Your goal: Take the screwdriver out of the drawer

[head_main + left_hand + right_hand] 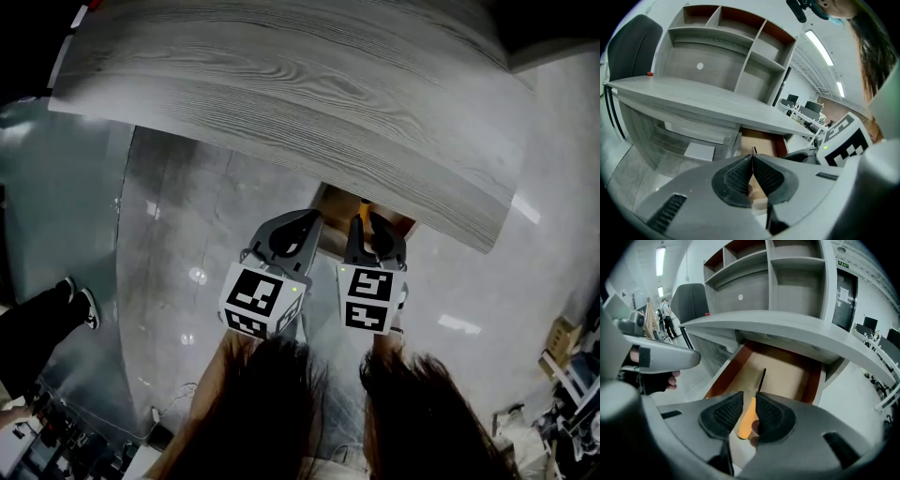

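Two grippers are pointing side by side toward 12 o'clock at one desk [281,84]. The right gripper [747,397] is clamping the single orange-handled screwdriver [750,411], its tip aiming at 12 o'clock over the one open drawer [787,371]. The left gripper [752,157] is pressing its jaws together on nothing.

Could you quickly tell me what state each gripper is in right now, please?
Left gripper: shut, nothing between the jaws.
Right gripper: shut on the screwdriver, at its orange handle.

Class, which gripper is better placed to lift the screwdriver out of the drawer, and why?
Right. The right gripper has its jaws closed on the screwdriver handle over the open drawer; the left gripper is shut and empty.
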`<act>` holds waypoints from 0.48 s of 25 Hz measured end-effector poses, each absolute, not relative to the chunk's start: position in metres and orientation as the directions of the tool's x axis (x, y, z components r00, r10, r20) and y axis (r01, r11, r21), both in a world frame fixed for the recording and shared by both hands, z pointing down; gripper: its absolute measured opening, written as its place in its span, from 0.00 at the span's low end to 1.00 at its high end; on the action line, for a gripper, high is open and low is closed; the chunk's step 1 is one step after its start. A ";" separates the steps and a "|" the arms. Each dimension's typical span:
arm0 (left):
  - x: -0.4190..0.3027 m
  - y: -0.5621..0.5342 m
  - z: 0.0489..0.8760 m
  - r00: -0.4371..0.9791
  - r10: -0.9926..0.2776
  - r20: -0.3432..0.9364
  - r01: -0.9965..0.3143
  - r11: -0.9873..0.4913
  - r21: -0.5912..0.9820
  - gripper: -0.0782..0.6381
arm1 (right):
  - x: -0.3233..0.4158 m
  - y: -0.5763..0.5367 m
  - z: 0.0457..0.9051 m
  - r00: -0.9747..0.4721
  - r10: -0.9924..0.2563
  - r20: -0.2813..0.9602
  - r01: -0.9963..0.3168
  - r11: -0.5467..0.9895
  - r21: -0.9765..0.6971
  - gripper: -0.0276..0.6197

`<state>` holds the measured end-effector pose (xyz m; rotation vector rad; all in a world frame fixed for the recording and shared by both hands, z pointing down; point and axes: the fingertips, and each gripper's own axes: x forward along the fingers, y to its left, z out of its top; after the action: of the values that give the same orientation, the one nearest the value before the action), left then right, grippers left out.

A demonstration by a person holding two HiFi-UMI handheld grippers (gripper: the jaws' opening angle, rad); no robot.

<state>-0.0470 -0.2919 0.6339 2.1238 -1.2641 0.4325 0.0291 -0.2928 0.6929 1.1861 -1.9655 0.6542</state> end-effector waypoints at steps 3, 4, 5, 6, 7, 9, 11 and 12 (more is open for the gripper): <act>-0.050 -0.294 0.639 0.484 -0.659 0.576 -0.874 -0.336 0.350 0.13 | 0.026 -0.295 0.703 -0.293 -0.498 0.816 -0.895 0.443 -0.051 0.18; -0.050 -0.294 0.640 0.482 -0.654 0.583 -0.875 -0.330 0.354 0.13 | 0.026 -0.295 0.705 -0.287 -0.493 0.821 -0.896 0.441 -0.049 0.18; -0.050 -0.294 0.641 0.481 -0.649 0.589 -0.876 -0.323 0.359 0.13 | 0.027 -0.295 0.708 -0.282 -0.488 0.826 -0.898 0.437 -0.048 0.18; -0.051 -0.294 0.642 0.480 -0.647 0.592 -0.876 -0.318 0.363 0.13 | 0.027 -0.296 0.710 -0.277 -0.483 0.831 -0.900 0.433 -0.048 0.18; -0.051 -0.294 0.642 0.480 -0.646 0.593 -0.876 -0.314 0.367 0.13 | 0.027 -0.296 0.712 -0.273 -0.477 0.836 -0.902 0.430 -0.049 0.18; -0.052 -0.294 0.645 0.478 -0.646 0.595 -0.877 -0.308 0.370 0.13 | 0.028 -0.296 0.718 -0.263 -0.464 0.846 -0.905 0.423 -0.049 0.19; -0.054 -0.295 0.648 0.474 -0.646 0.598 -0.878 -0.300 0.372 0.13 | 0.028 -0.297 0.724 -0.251 -0.448 0.858 -0.910 0.412 -0.051 0.19; -0.056 -0.297 0.649 0.472 -0.647 0.599 -0.879 -0.297 0.372 0.13 | 0.028 -0.298 0.726 -0.247 -0.439 0.864 -0.913 0.404 -0.056 0.19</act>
<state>-0.0561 -0.2967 0.6493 2.0471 -1.2615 0.4421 0.0278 -0.2979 0.7262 1.1632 -1.8510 0.7393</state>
